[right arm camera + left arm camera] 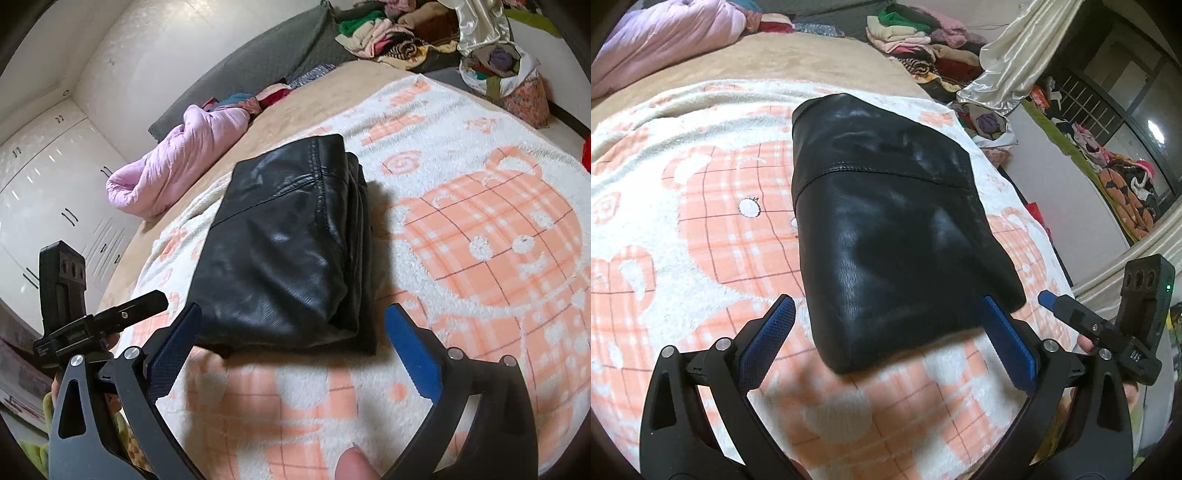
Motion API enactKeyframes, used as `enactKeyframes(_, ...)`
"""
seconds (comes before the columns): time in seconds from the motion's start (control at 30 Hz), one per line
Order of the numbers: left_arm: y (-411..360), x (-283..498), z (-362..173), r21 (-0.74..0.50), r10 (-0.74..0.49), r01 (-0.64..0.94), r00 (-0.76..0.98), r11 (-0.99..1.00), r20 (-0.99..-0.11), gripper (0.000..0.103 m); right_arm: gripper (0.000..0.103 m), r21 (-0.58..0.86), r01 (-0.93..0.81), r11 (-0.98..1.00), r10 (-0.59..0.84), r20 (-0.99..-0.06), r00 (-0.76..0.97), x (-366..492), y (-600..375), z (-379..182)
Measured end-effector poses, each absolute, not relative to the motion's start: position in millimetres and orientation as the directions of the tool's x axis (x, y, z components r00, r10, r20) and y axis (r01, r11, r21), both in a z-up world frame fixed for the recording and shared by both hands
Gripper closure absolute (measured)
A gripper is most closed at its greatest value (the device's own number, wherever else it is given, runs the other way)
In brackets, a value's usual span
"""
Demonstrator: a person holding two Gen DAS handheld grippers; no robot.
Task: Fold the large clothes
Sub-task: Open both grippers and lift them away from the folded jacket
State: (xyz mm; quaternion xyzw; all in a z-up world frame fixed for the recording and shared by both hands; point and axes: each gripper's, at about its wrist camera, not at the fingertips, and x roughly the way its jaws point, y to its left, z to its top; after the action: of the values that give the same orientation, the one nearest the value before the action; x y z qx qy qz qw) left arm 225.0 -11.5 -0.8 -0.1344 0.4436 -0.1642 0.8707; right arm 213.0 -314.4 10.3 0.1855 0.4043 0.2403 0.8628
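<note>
A black leather garment (886, 221) (284, 251) lies folded into a thick rectangle on a white and orange bear-print blanket (701, 221) (480, 240). My left gripper (886, 306) stands open above the garment's near edge, its blue pads wide apart and touching nothing. My right gripper (293, 312) is also open over that near edge, with nothing pressed between its pads. Each gripper shows in the other's view: the right gripper (1045, 297) at the right edge, the left gripper (159, 295) at the left. A person's fingertip (351, 461) shows at the bottom.
A pink quilt (665, 40) (177, 158) lies at the far side of the bed. A pile of mixed clothes (923, 40) (388, 33) sits beyond it, near a bag of clothes (509, 74). White wardrobe doors (44, 184) stand to the left.
</note>
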Motion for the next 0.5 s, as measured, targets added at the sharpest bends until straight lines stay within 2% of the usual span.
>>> enactKeyframes(0.3,-10.3,194.6,-0.4,-0.354,-0.390,0.180,0.576,0.918,-0.719,0.010,0.005,0.486,-0.301,0.820,0.564,-0.598,0.570,183.2,-312.6,21.3)
enactKeyframes(0.5,-6.5,169.2,-4.5,-0.345,-0.378,0.176,0.607,0.922,-0.699,0.010,0.004,0.413,-0.320,0.853,0.519,-0.607,0.601,154.8,-307.2,15.6)
